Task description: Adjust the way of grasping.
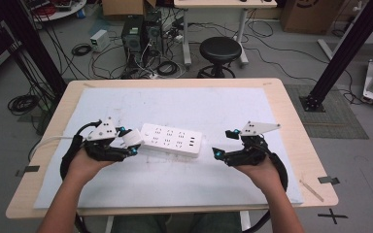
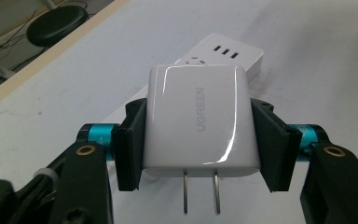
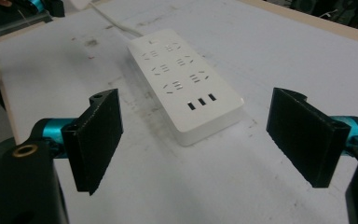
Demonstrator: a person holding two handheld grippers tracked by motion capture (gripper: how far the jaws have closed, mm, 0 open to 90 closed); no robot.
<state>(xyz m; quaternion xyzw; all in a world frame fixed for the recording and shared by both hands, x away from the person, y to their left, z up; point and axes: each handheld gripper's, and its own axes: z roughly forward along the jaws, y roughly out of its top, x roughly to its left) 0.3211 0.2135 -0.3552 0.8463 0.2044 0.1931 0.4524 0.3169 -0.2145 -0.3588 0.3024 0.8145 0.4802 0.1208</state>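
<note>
Charger (image 2: pixel 198 121) pinched tight in left gripper (image 1: pixel 127 141), just beside white power strip (image 1: pixel 171 138); right gripper (image 1: pixel 225 143) spread wide, holding nothing.

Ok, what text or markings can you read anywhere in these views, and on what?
"UGREEN": on the face of the white charger, clamped in the left hand-held gripper, reading along its length.
Power strip: no readable print; only socket holes and three small slots.
Cardboard box on the floor: a dark mark, too small to read.
</note>
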